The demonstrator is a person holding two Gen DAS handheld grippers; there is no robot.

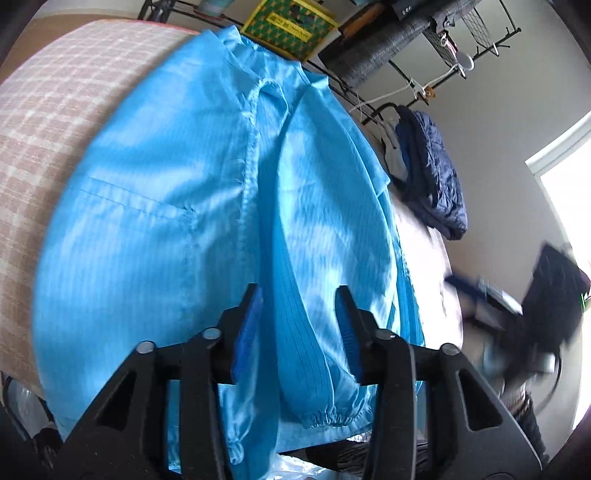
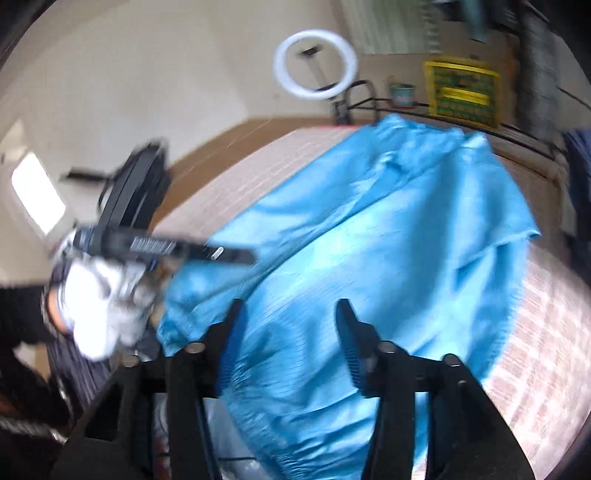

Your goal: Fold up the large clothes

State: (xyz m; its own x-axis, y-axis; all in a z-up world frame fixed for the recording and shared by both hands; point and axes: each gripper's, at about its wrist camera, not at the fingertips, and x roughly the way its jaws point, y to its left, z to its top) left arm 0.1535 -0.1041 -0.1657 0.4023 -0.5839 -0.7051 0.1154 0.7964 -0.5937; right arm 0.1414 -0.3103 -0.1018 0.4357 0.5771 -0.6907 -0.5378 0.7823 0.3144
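Note:
A large light-blue jacket lies spread on a table with a pink checked cloth. One sleeve is folded lengthwise over the body, and its gathered cuff lies near the table's front edge. My left gripper hovers open over this sleeve, which runs beneath the gap between the blue pads. In the right wrist view the jacket fills the middle of the checked cloth. My right gripper stands open above the jacket's near part, close to a gathered hem. A white-gloved hand, blurred, holds the other tool at the left.
A yellow-green box and a wire rack stand behind the table. A navy padded jacket hangs at the right, near a bright window. A ring light stands beyond the table's far edge.

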